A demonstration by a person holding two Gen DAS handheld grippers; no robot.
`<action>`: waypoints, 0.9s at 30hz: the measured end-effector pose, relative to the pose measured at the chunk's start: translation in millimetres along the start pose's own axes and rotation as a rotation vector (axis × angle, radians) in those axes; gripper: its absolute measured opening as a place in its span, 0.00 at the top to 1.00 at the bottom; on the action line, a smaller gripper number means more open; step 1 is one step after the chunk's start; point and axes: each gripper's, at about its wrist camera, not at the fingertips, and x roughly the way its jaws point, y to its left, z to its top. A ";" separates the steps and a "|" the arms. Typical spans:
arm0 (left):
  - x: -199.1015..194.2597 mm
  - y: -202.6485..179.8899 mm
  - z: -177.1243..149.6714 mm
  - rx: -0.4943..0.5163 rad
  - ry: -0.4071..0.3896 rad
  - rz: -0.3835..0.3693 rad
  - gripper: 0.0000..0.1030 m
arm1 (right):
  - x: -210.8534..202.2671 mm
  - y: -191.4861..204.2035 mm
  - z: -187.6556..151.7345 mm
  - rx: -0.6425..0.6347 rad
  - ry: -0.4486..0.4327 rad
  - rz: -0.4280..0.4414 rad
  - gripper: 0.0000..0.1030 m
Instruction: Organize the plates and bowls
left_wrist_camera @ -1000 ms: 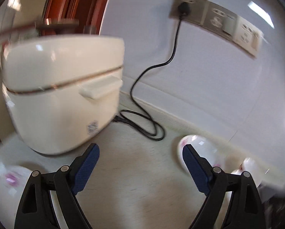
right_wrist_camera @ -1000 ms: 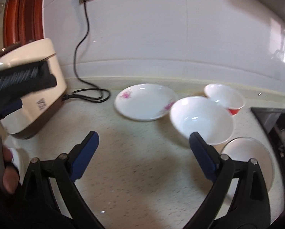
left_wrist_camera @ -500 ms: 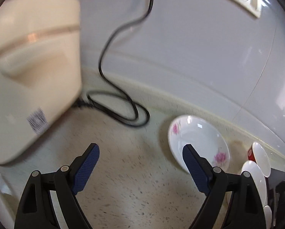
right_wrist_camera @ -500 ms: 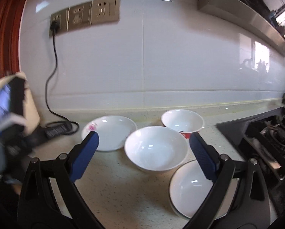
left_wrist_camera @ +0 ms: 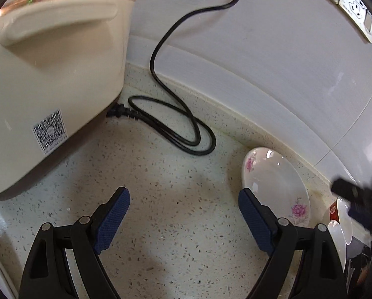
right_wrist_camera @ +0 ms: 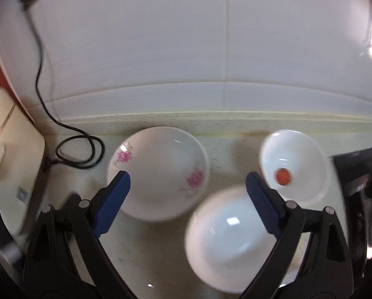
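A white plate with pink flowers (right_wrist_camera: 158, 172) lies on the speckled counter near the wall. In front of it to the right sits a plain white bowl (right_wrist_camera: 226, 246), and behind that a smaller white bowl (right_wrist_camera: 295, 164) with a red mark inside. My right gripper (right_wrist_camera: 187, 186) hovers above the plate and the plain bowl; its jaws are closing, with nothing pressed between the pads. My left gripper (left_wrist_camera: 183, 214) is open over bare counter, with the flowered plate (left_wrist_camera: 275, 186) just beyond its right finger. Both bowls (left_wrist_camera: 338, 224) show edge-on at the far right.
A cream rice cooker (left_wrist_camera: 48, 74) stands at the left, its black cord (left_wrist_camera: 183, 134) looped on the counter and running up the white wall. A dark stove (right_wrist_camera: 360, 174) borders the dishes on the right. Wall sockets (left_wrist_camera: 355, 7) sit high up.
The left gripper sank toward the counter and drew nearer the flowered plate. The right gripper swung down over the dishes, which now look much larger; the flat plate at lower right left its view.
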 end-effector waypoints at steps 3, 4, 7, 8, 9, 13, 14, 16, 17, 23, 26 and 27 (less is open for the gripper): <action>2.8 1.9 -1.0 -0.001 0.029 0.016 0.13 | 27.4 -0.5 23.3 0.025 0.122 0.035 0.22; 3.0 1.7 -1.3 -0.003 0.031 0.016 0.13 | 37.8 -0.4 27.8 0.030 0.164 0.033 0.25; 2.2 3.0 0.0 -0.021 0.037 0.007 0.13 | 64.1 -2.4 38.9 0.024 0.244 -0.012 0.29; 0.8 3.9 0.8 -0.025 0.033 0.008 0.13 | 70.9 -3.9 42.4 0.022 0.257 -0.024 0.29; -1.2 3.5 1.5 -0.027 0.031 0.012 0.13 | 76.4 -5.3 44.2 0.023 0.270 -0.031 0.29; -3.6 11.3 3.5 -0.059 0.047 0.027 0.13 | 99.9 -11.3 46.1 0.026 0.332 -0.040 0.30; -2.9 13.3 4.8 -0.070 0.049 0.026 0.13 | 103.1 -12.2 46.1 0.025 0.341 -0.041 0.34; -3.2 17.6 5.1 -0.088 0.052 0.031 0.13 | 109.0 -12.8 45.4 0.017 0.360 -0.029 0.40; -3.1 18.6 5.0 -0.092 0.053 0.032 0.13 | 111.8 -12.0 44.7 0.007 0.368 -0.027 0.48; 4.5 14.9 3.7 -0.073 0.072 0.033 0.13 | 115.1 -8.4 40.0 -0.069 0.370 -0.062 0.60; 6.6 13.0 6.1 -0.041 0.058 0.047 0.13 | 107.3 3.2 33.8 -0.160 0.368 -0.065 0.74; 7.5 13.9 7.4 -0.036 0.059 0.050 0.13 | 103.8 6.4 30.7 -0.181 0.370 -0.057 0.77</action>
